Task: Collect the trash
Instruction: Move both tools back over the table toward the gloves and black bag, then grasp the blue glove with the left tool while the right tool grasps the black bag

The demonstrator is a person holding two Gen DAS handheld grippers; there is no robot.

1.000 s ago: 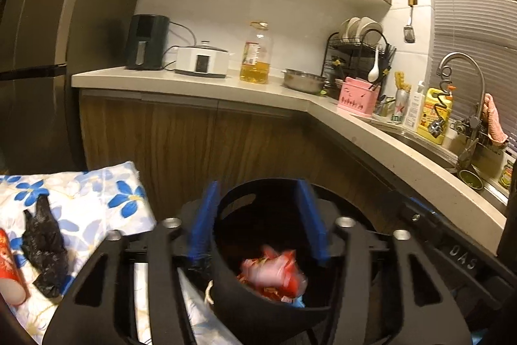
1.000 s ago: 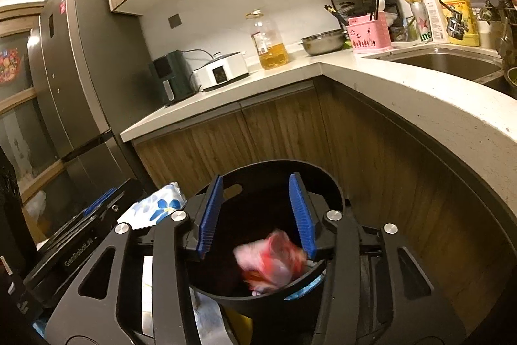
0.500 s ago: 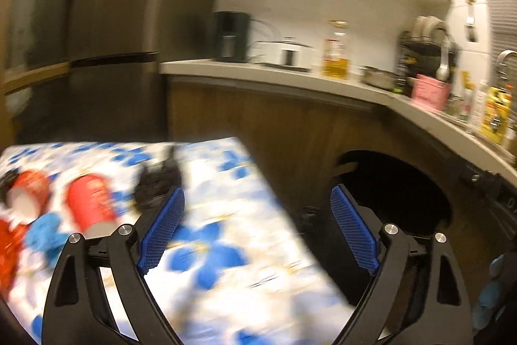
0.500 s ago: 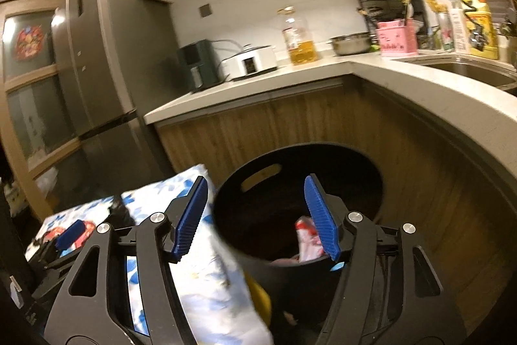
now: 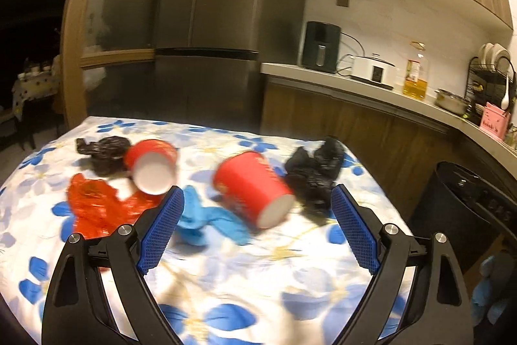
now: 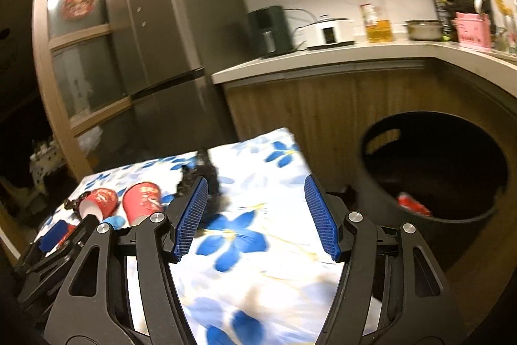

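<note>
Both tools are seen empty over the flowered tabletop point(image 5: 290, 274). The left tool point(image 5: 255, 231) is spread wide, nothing between its pads; its jaws have just been opening. The right tool point(image 6: 255, 215) is parted about halfway, likewise bare, its jaws also lately widened.

Trash, placed relative to the near red cup point(image 5: 252, 189), which lies on its side:
- blue glove point(image 5: 206, 220) just left of it, touching or nearly so
- black crumpled bag point(image 5: 315, 173) just right of it
- second red cup point(image 5: 152, 167) further left, also on its side
- red wrapper point(image 5: 93, 206) and another black bag point(image 5: 103, 149) beyond that
- black bin point(image 6: 436, 170) well to the right, off the tabletop edge, red scrap point(image 6: 413, 204) already inside

Risks judged: a cup on its side may roll away if nudged by one pad. Thin cup wall may be crushed by a hard squeeze. Glove or bag may be pinched along with the cup.
</note>
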